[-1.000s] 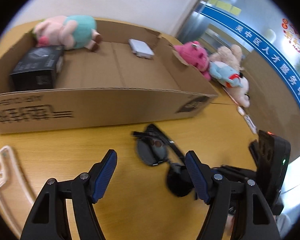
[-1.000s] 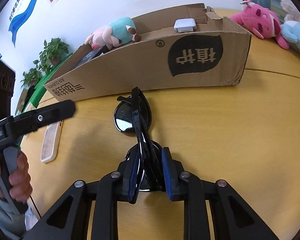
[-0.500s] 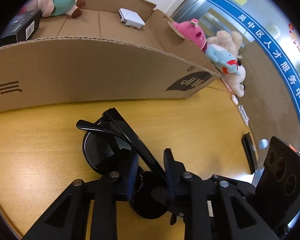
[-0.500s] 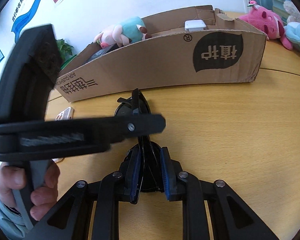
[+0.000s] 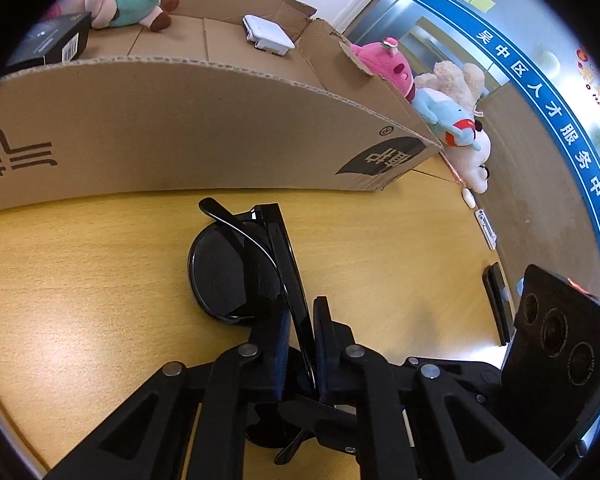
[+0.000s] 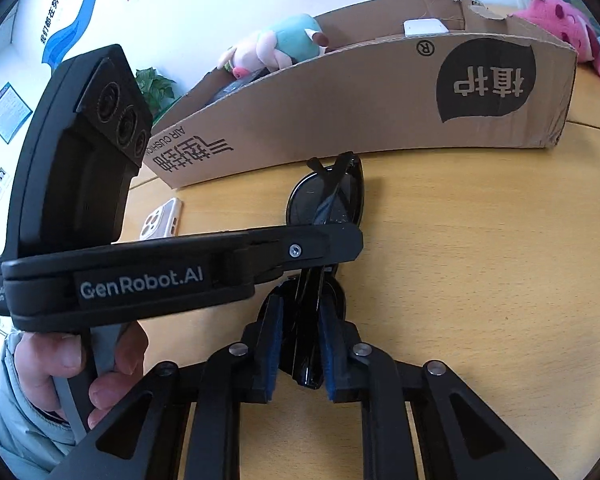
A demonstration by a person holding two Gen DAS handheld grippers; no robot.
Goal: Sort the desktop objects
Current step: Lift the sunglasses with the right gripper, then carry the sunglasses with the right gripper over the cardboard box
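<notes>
Black sunglasses [image 6: 326, 200] lay folded on the wooden table [image 6: 480, 260], just in front of the cardboard box [image 6: 360, 108]. Left gripper [image 5: 302, 340] was pinched on the frame near its middle. Right gripper [image 6: 299, 344] pinched the nearer lens end, jaws closing further.

Wooden worktop [image 6: 480, 280] carries the sunglasses [image 6: 326, 200] just ahead of the right gripper [image 6: 298, 344], cardboard box [image 6: 360, 112] beyond, phone case [image 6: 162, 220] off left.
</notes>
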